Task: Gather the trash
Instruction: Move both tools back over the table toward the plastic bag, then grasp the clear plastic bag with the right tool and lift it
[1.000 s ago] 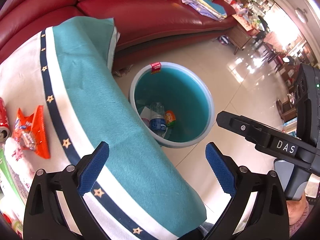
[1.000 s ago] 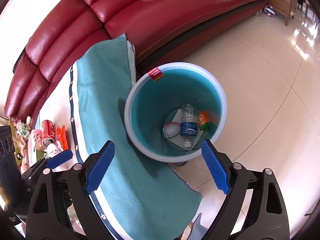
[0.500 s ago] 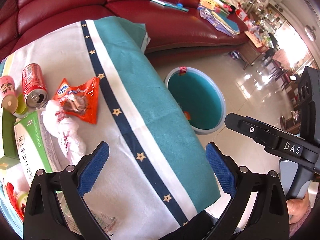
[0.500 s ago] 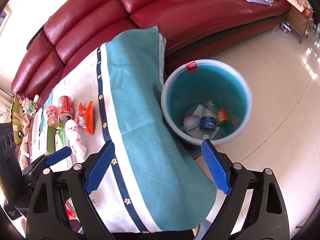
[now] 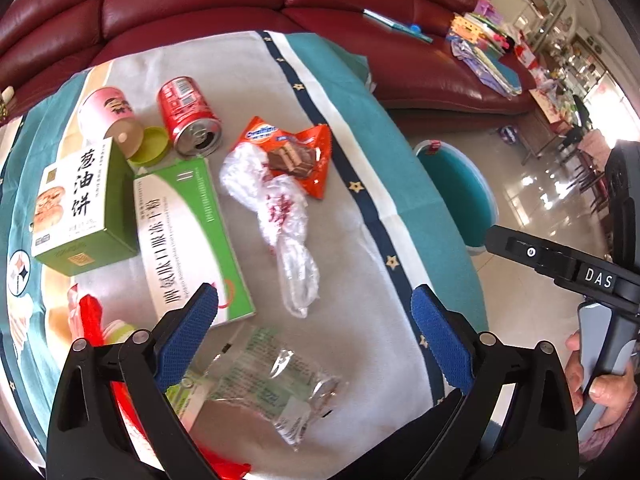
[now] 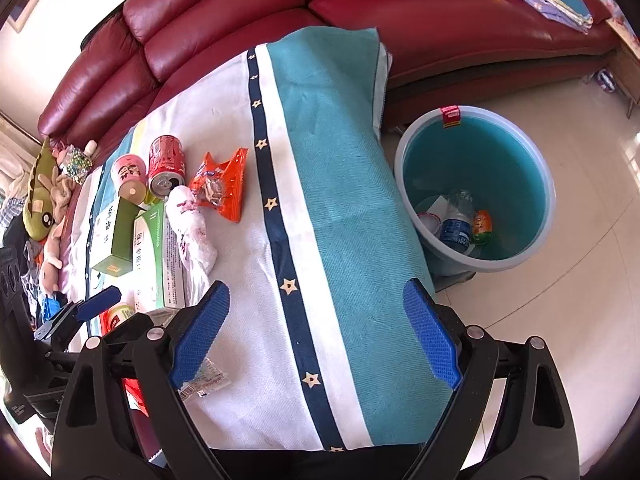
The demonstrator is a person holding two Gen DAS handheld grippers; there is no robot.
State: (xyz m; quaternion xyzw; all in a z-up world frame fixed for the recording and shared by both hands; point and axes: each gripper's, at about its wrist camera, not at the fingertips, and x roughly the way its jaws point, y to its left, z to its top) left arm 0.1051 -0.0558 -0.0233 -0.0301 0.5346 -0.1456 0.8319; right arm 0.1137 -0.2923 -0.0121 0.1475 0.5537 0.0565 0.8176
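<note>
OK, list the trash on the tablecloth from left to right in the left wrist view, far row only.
Pink cup → green lid → red soda can → orange snack wrapper. The crumpled white plastic bag overlaps the wrapper, so it is left out.

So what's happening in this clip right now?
A person is clearing trash off a cloth-covered table with two handheld grippers. Both the left gripper and right gripper are open and empty. The left one hovers over a clear plastic wrapper; the blue bin already holds a water bottle.
</note>
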